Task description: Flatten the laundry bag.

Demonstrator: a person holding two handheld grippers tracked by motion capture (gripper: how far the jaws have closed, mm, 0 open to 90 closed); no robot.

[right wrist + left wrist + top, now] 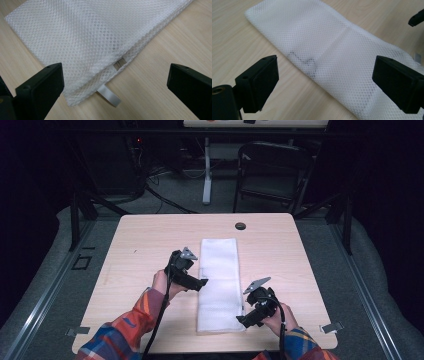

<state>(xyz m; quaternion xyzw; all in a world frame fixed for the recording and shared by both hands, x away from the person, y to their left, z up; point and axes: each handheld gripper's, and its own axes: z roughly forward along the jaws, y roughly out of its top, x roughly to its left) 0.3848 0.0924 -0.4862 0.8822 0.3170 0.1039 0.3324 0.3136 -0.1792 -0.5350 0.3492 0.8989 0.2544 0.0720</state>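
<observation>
Table: we count one wooden table (150,250), pale, with one dark round hole (240,226) near its far edge.
Chair: we see one dark folding chair (272,170) on the floor beyond the table.
Mesh bag: we count one white mesh bag (218,280), folded into a long strip and lying flat down the middle of the table, between our two grippers. In the left gripper view one seam runs across the bag, with a faint dark marking on the mesh near it.
Grippers: we hold two. The left gripper (197,283) sits at the bag's left edge, its jaws spread wide with nothing pinched between them. The right gripper (245,321) sits at the bag's near right corner, jaws likewise wide apart and holding nothing.
Tab: we count one small white ribbon tab (109,96) sticking out from the bag's edge onto the table, beside a small opening in the hem.
</observation>
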